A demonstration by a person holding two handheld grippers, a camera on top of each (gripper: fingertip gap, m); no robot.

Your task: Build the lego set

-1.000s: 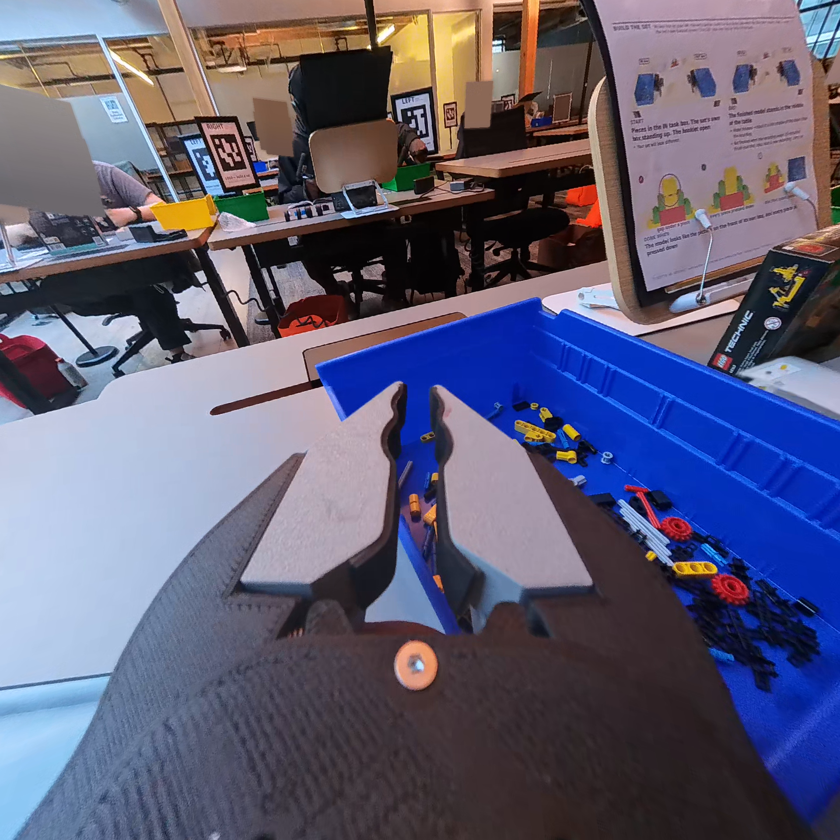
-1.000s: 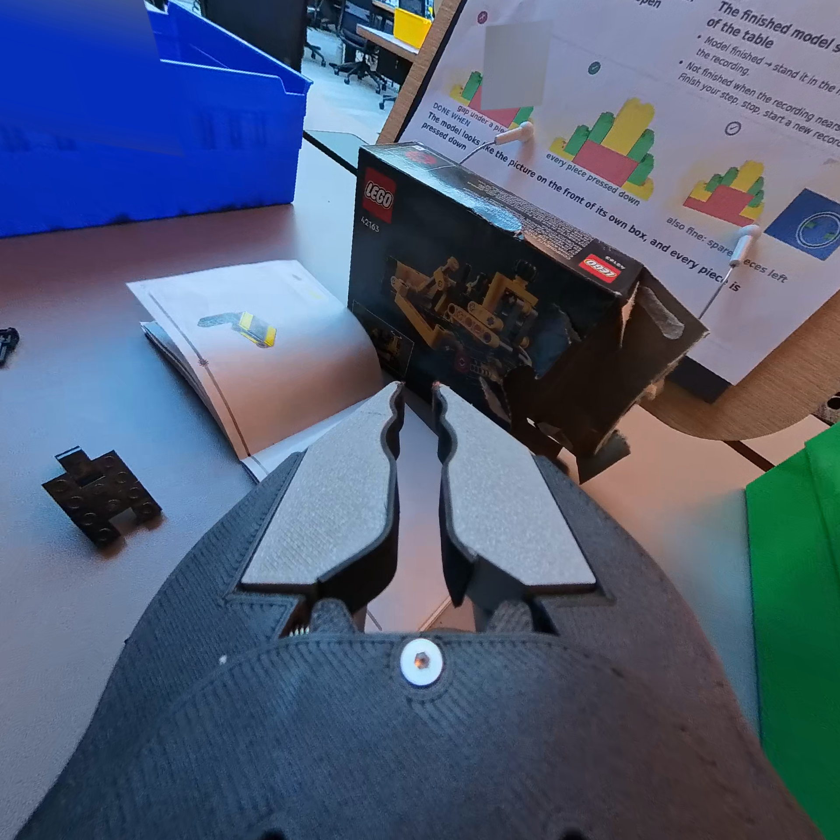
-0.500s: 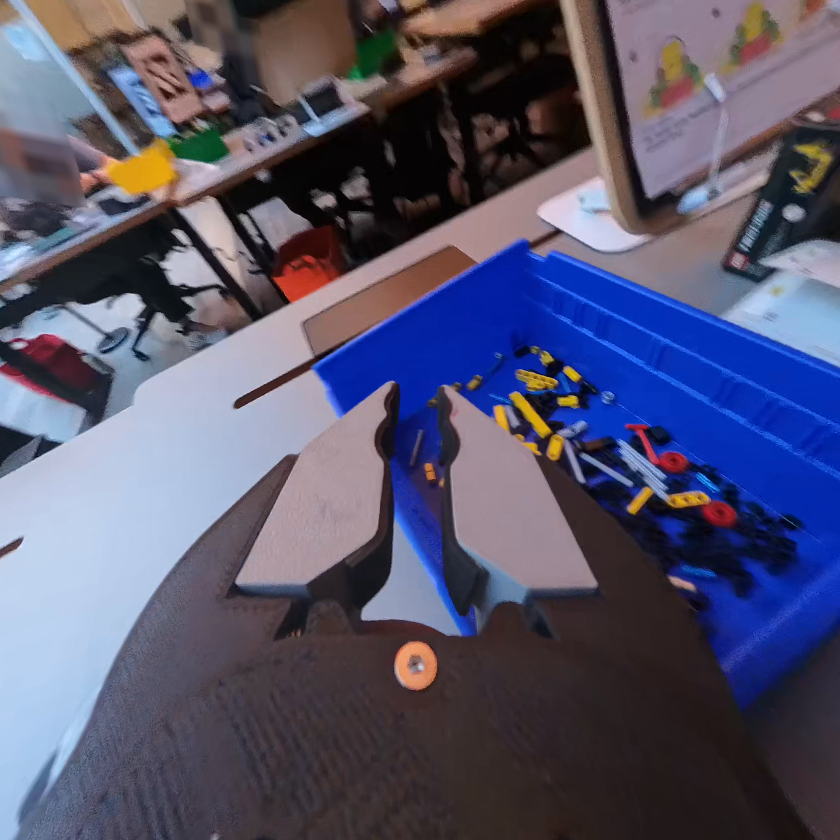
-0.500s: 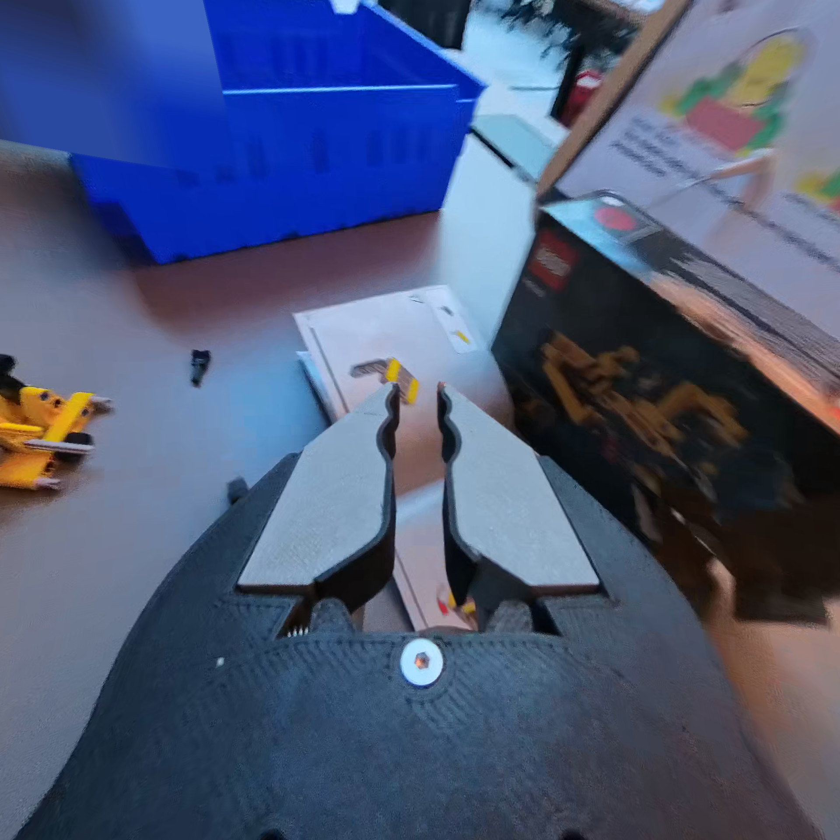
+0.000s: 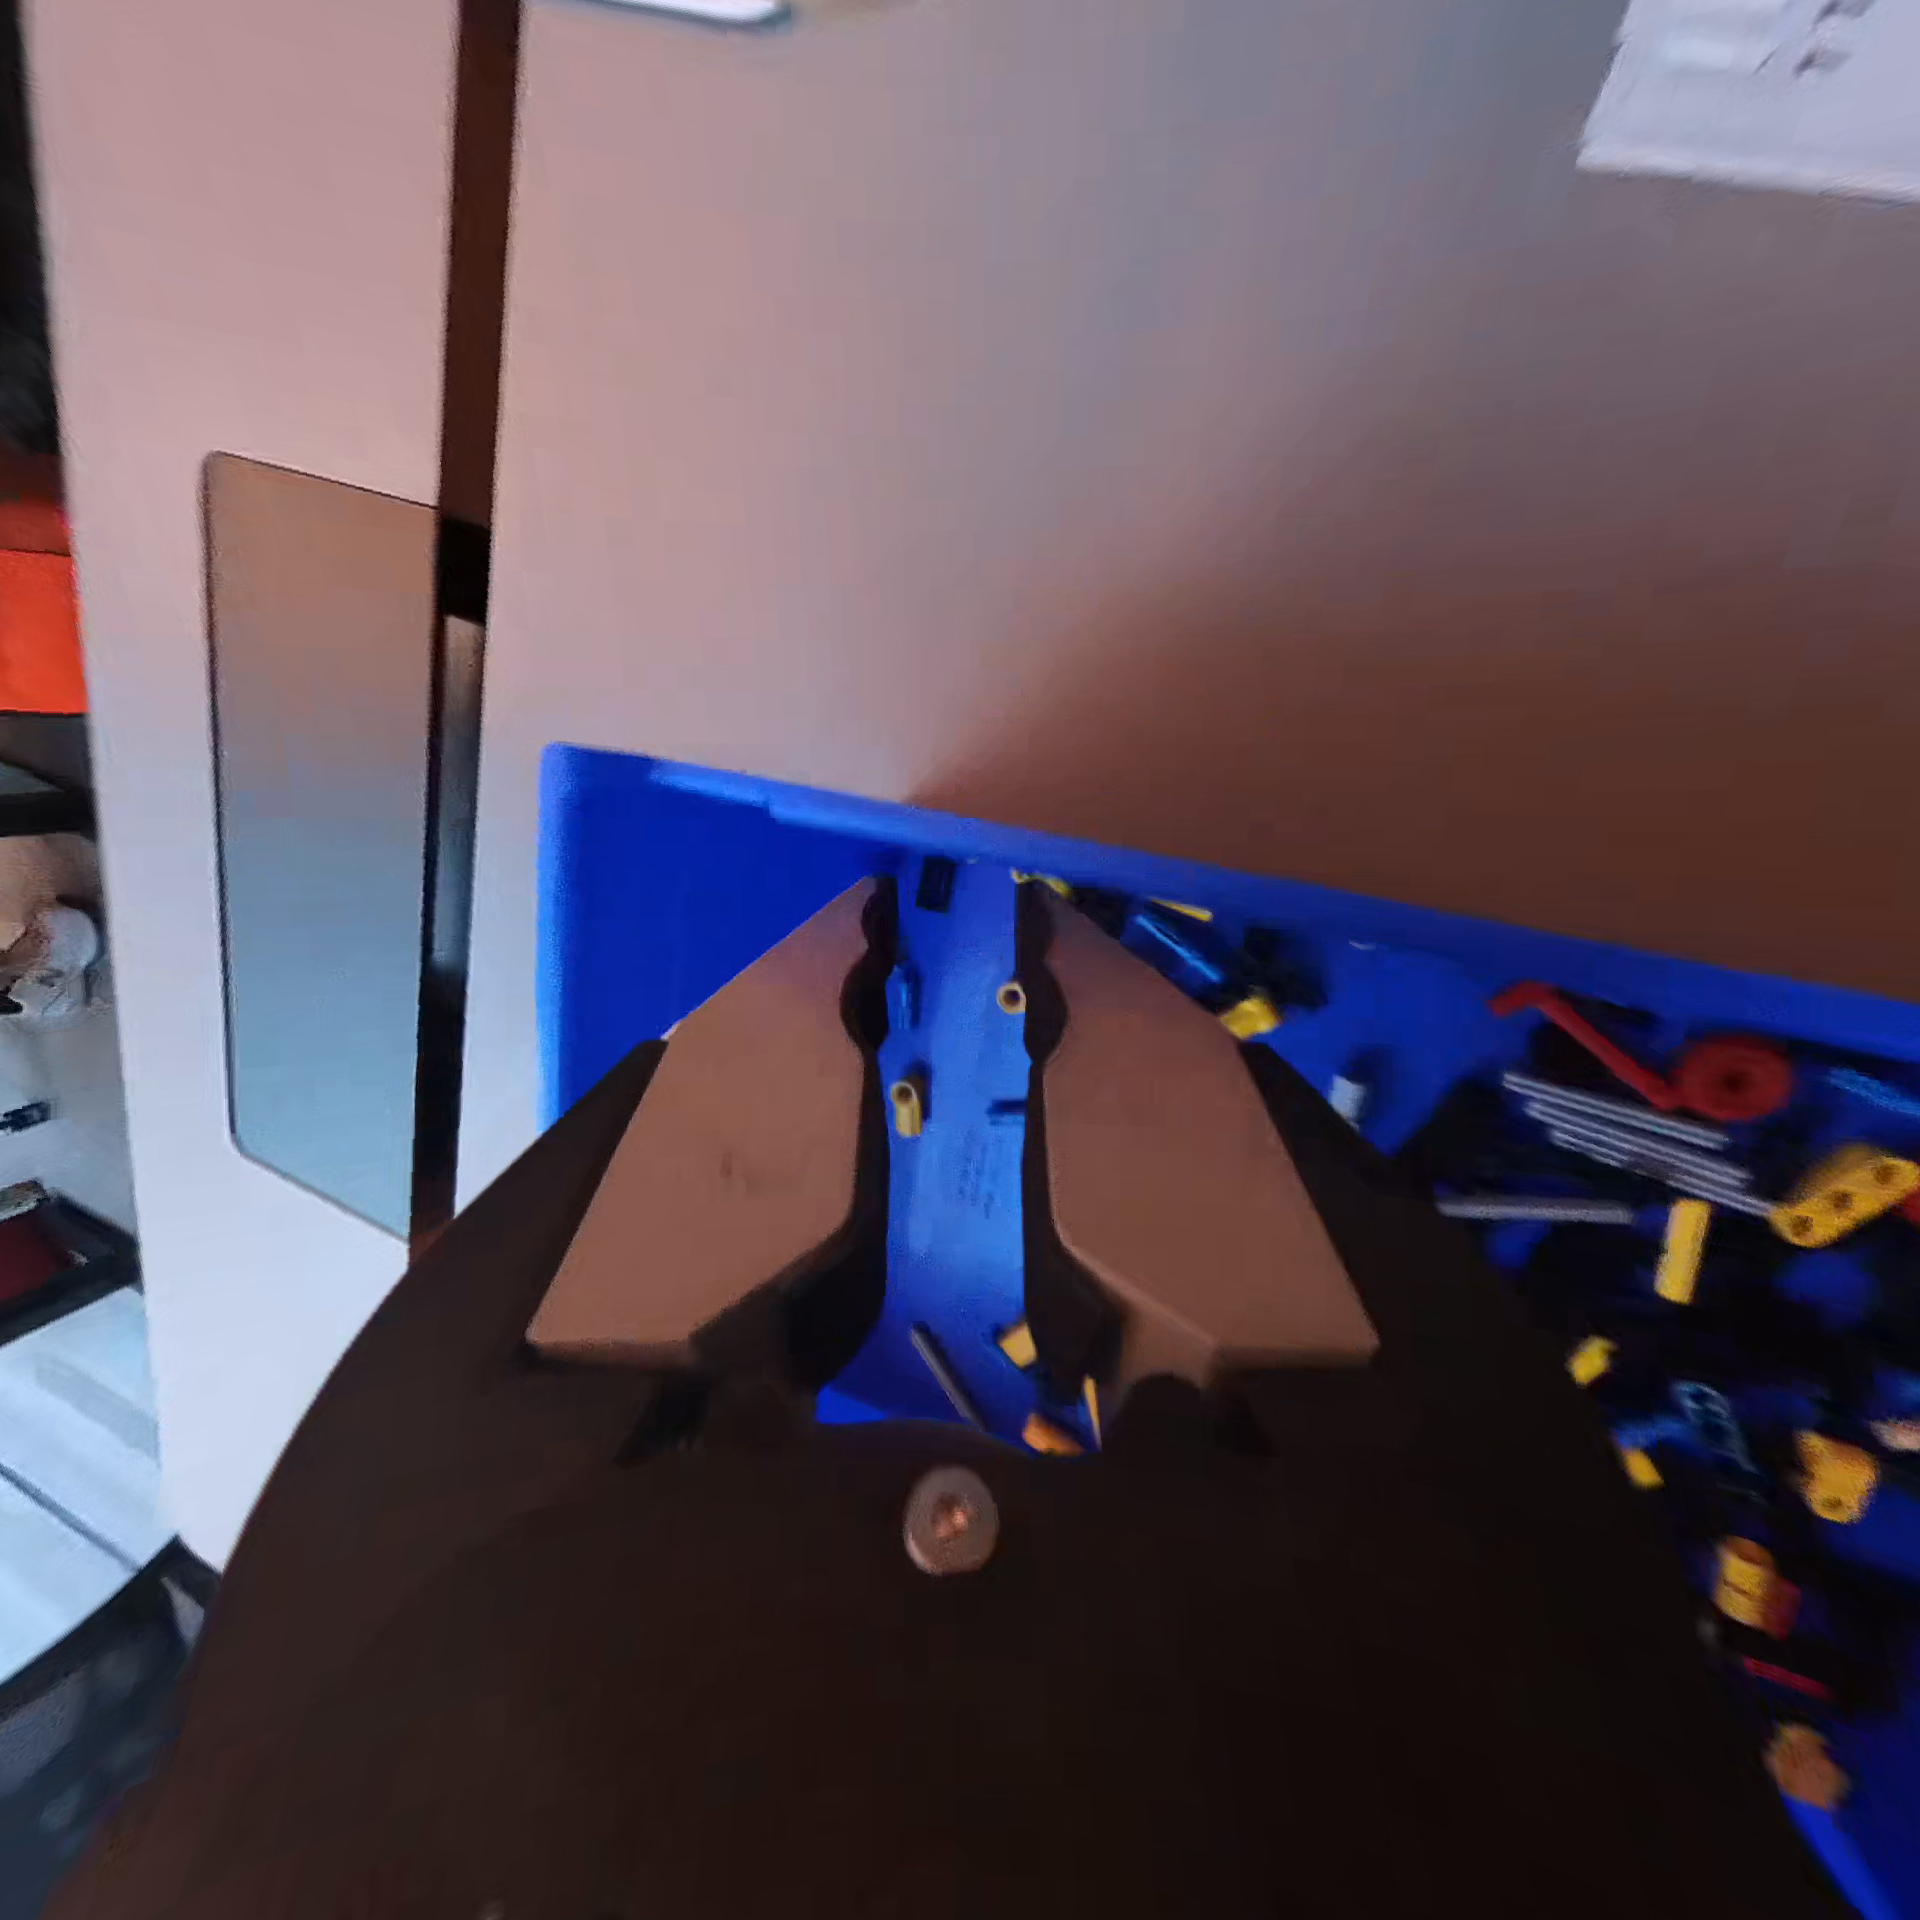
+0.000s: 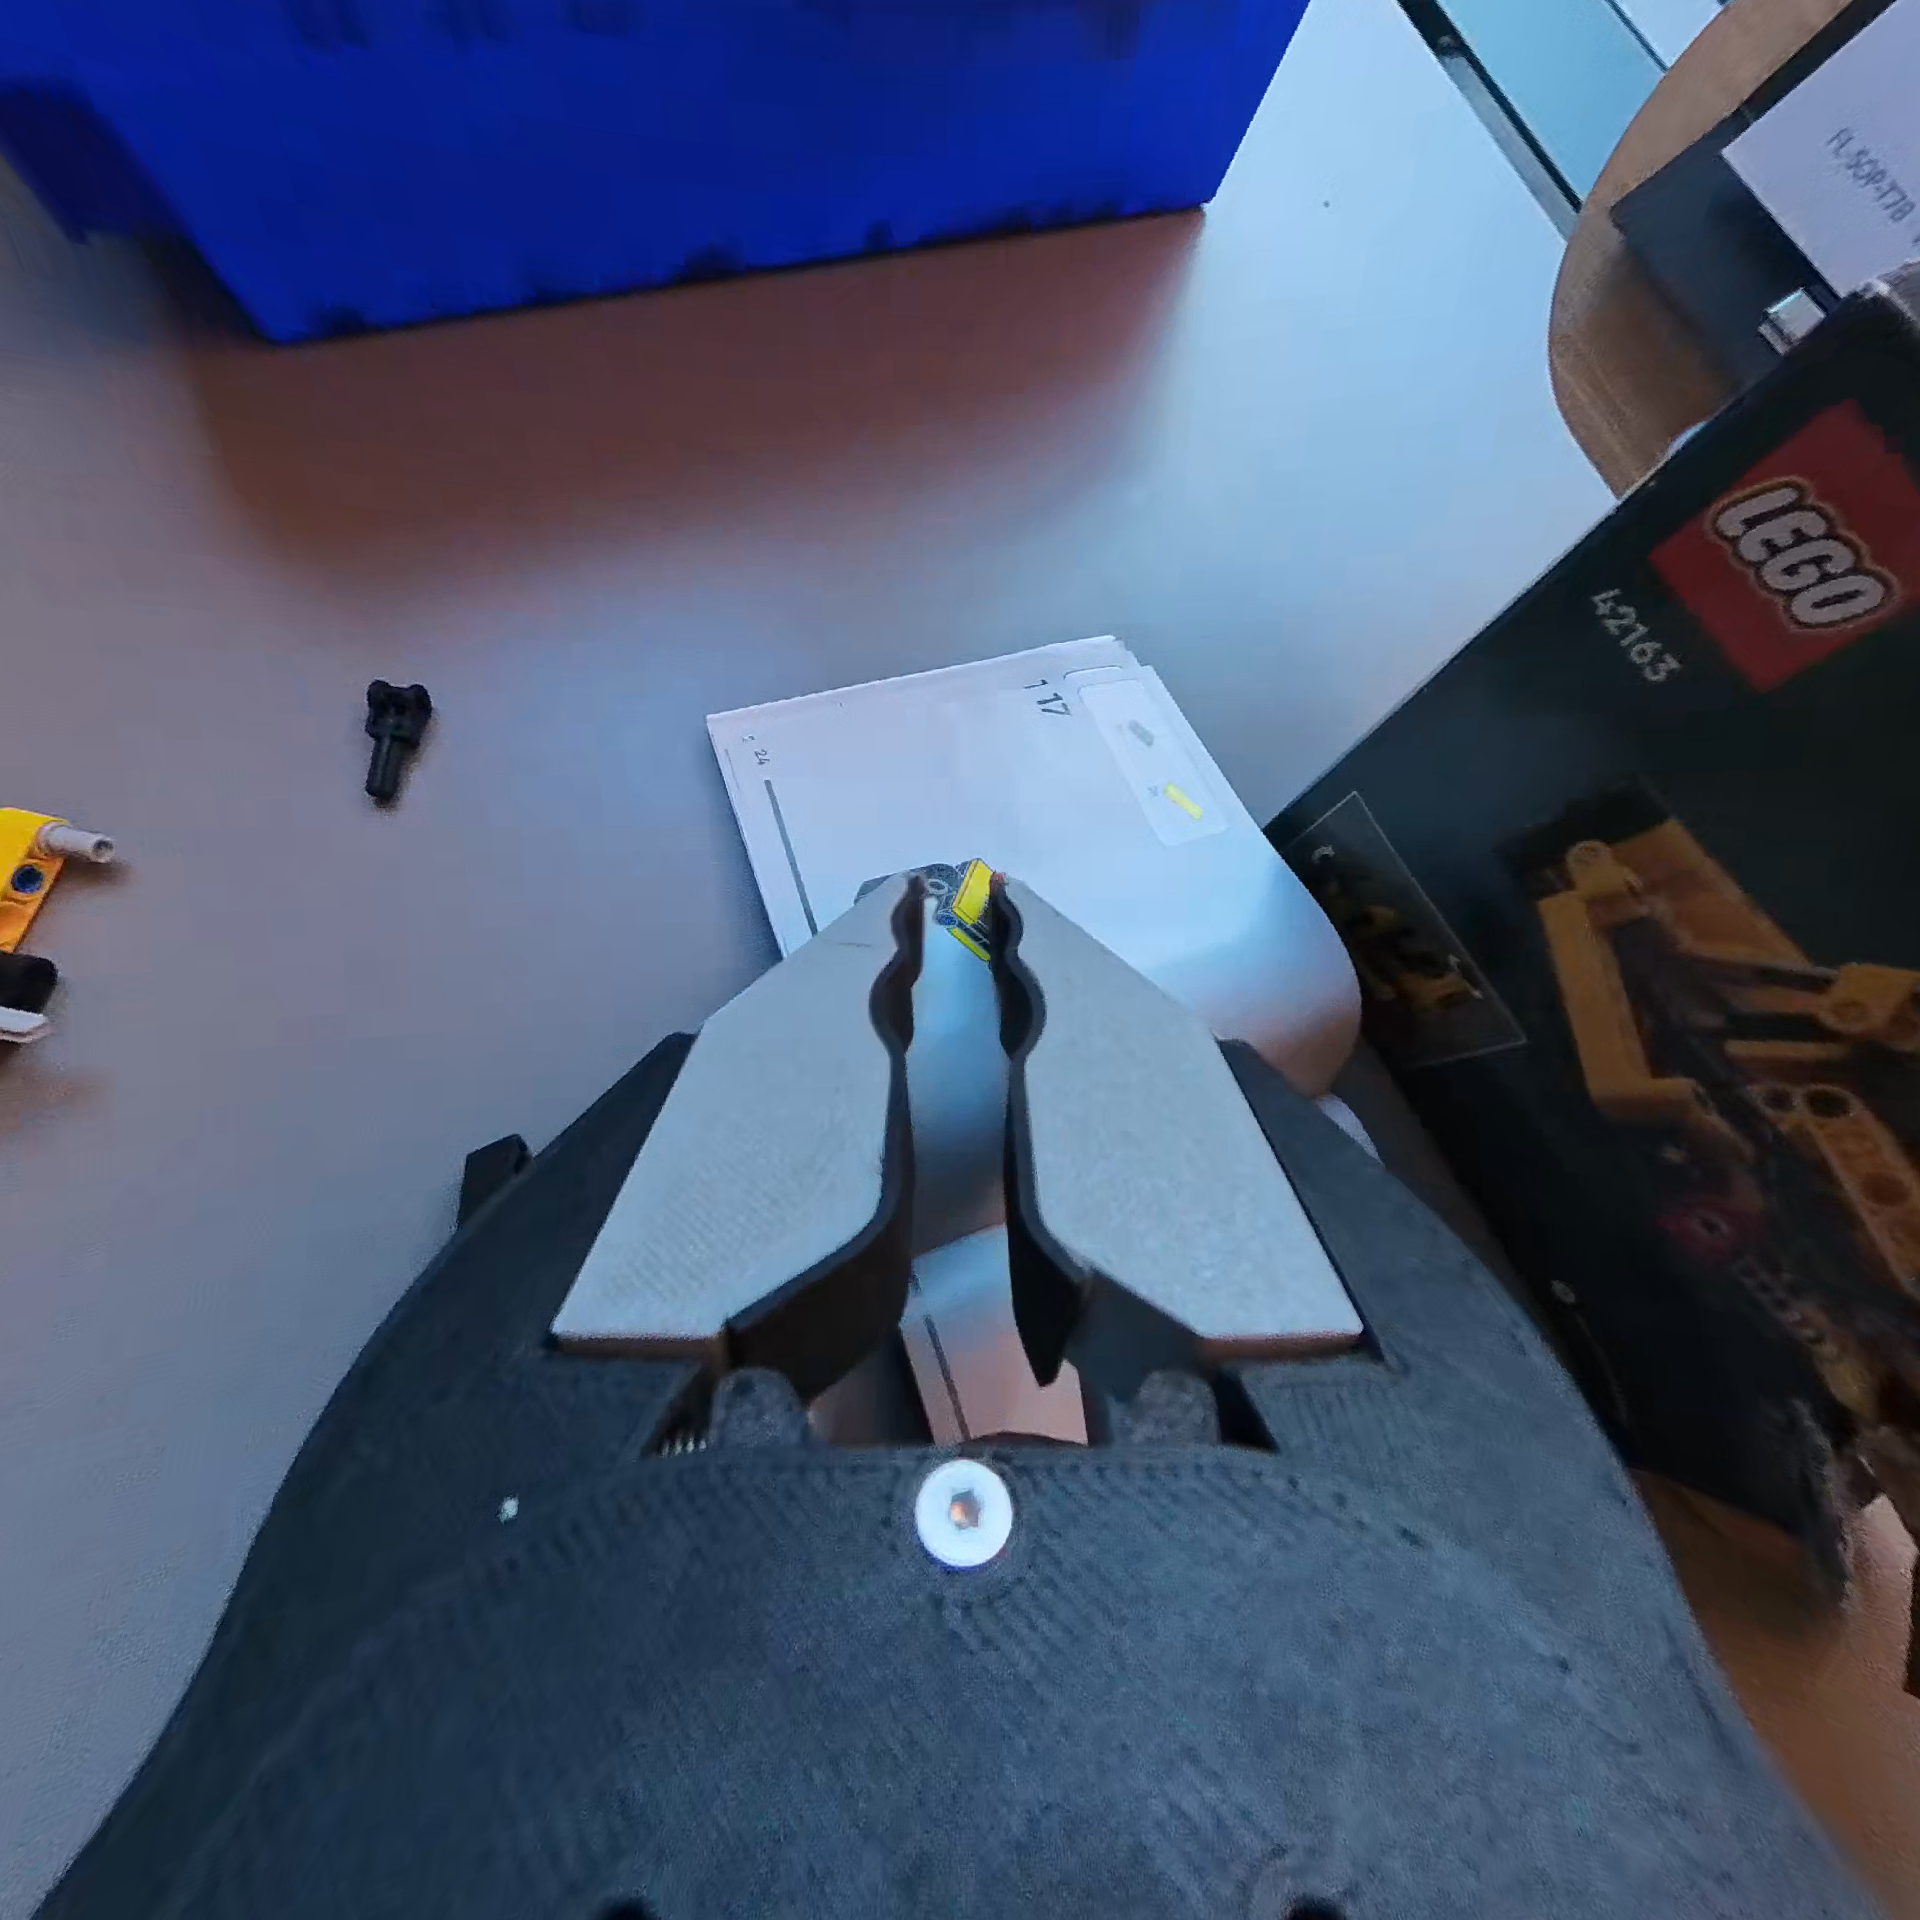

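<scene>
Left gripper over the parts bin, right over the booklet.

Left wrist view: my left gripper (image 5: 948, 894) hangs over the blue bin (image 5: 665, 883), its 2 fingers slightly apart and empty, loose lego pieces (image 5: 1621, 1174) just right of them. Right wrist view: my right gripper (image 6: 954, 885) sits above the instruction booklet (image 6: 997, 769), jaws slightly parted, empty; a black pin (image 6: 393, 732) lies well left, the lego box (image 6: 1621, 935) just right.
</scene>
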